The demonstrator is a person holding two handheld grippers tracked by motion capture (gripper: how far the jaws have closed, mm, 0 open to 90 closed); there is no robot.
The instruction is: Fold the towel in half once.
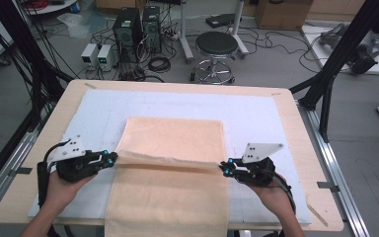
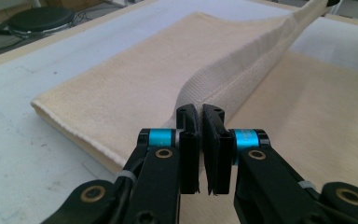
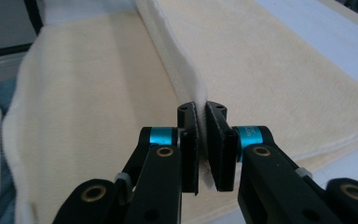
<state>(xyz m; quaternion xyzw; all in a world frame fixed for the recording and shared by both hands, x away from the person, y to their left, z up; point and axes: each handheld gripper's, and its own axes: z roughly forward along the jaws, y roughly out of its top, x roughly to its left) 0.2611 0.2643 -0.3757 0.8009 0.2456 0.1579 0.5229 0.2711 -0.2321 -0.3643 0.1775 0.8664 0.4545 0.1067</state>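
Note:
A cream towel (image 1: 170, 148) lies down the middle of the table, and its near part hangs over the front edge. One hemmed edge of it is lifted and stretched between the two grippers. My left gripper (image 1: 112, 158) is shut on the left end of that edge, seen close up as a woven band (image 2: 242, 79) that runs away from the left gripper (image 2: 200, 116). My right gripper (image 1: 224, 166) is shut on the other end. In the right gripper view, the towel edge (image 3: 177, 60) rises from between the jaws of the right gripper (image 3: 201, 112).
A pale blue mat (image 1: 256, 118) covers the wooden table (image 1: 301, 148) under the towel. Beyond the far edge stand a black stool (image 1: 216, 49), computer towers (image 1: 128, 29) and loose cables. Black frame posts (image 1: 335, 64) rise at the right.

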